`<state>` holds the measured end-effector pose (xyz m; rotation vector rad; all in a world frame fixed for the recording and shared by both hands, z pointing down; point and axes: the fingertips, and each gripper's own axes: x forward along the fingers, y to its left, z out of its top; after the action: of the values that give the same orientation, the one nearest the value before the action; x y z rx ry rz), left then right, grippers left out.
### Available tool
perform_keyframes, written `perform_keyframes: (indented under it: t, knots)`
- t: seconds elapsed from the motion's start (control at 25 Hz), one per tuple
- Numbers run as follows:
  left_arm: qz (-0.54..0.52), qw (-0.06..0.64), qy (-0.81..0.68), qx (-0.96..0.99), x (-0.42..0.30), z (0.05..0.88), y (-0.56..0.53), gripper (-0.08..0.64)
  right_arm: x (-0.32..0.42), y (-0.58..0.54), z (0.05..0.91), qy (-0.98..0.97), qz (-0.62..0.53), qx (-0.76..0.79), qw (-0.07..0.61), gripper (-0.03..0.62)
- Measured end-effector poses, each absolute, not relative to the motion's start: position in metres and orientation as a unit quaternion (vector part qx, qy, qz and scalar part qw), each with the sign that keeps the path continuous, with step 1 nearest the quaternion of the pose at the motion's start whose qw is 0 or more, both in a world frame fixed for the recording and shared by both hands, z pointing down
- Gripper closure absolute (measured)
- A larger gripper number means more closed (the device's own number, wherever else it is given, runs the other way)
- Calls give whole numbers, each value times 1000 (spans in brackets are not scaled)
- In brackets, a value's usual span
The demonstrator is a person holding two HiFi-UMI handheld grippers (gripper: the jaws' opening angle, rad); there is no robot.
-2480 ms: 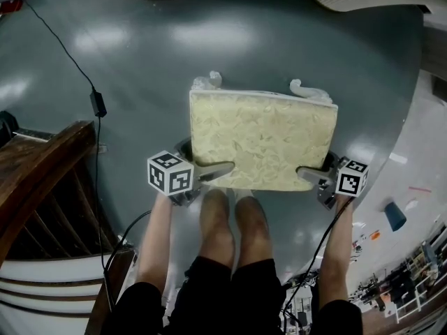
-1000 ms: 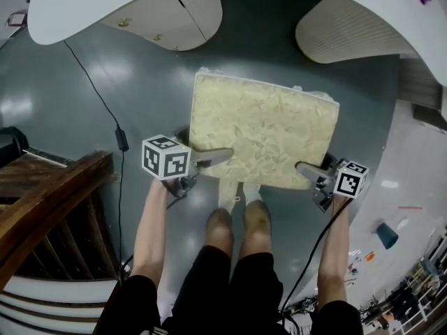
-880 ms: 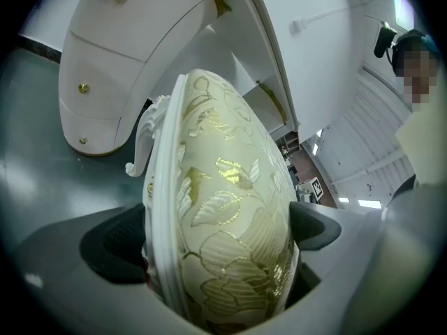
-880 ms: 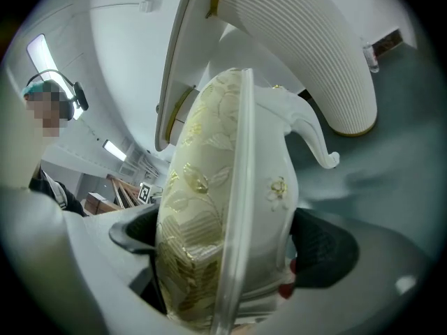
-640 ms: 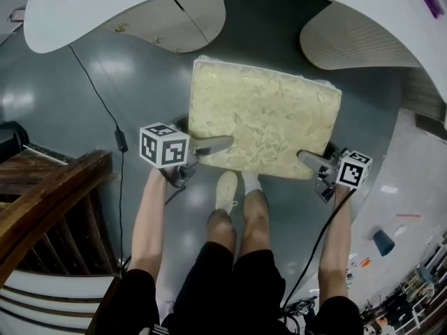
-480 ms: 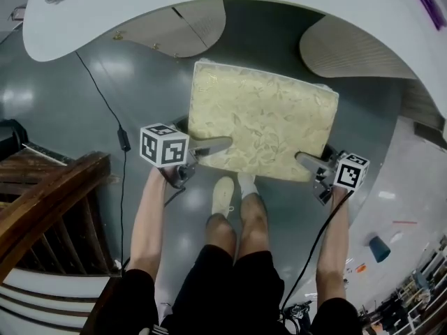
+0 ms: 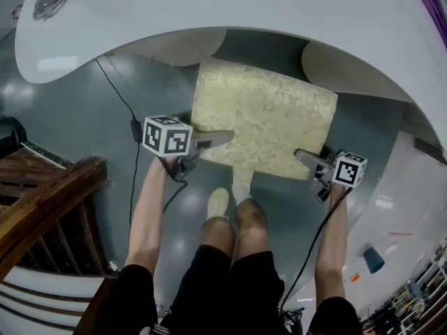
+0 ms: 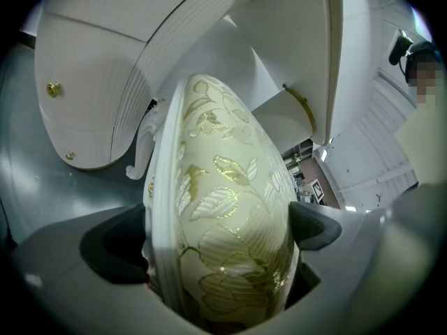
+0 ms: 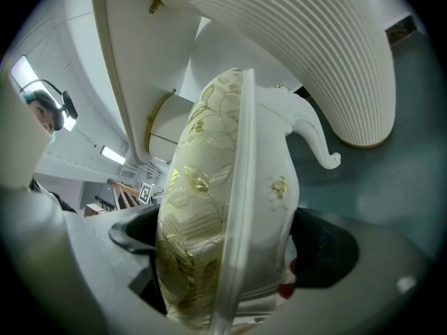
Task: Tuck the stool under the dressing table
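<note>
- Nearest us, our feet (image 7: 225, 202) stood on the grey floor (image 7: 84, 128), just behind the stool's near edge.
- The left tongs (image 7: 213, 140) were clamped on the near-left edge of the stool (image 7: 262, 121); the cushion and its white frame filled the gap between the jaws, which stood as far apart as the seat is thick.
- The right tongs (image 7: 309, 160) gripped the near-right edge in the same way, one jaw on the patterned fabric and the other on the frame beneath.
- The stool sat between the two pedestals of the dressing table (image 7: 244, 5), the left pedestal (image 7: 185, 47) and the ribbed right pedestal (image 7: 349, 65); its far edge lay at or just under the rim of the white top; we could not tell whether its legs touched the floor.
- We judged the task well begun but unfinished: most of the seat was out in the open and had yet to go further in.
- Against the earliest frame, where the stool stood in the open well short of the table, it had travelled forward to the rim, and both tongs had kept their grip throughout.
</note>
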<state>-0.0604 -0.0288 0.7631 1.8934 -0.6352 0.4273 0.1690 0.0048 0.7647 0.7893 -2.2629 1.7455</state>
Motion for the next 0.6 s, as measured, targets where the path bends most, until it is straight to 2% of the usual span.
perform_keyframes:
  t: [0.6]
  knots:
    - [170, 534, -273, 782, -61, 753, -23, -58, 165, 6, 753, -756, 598, 249, 88, 8]
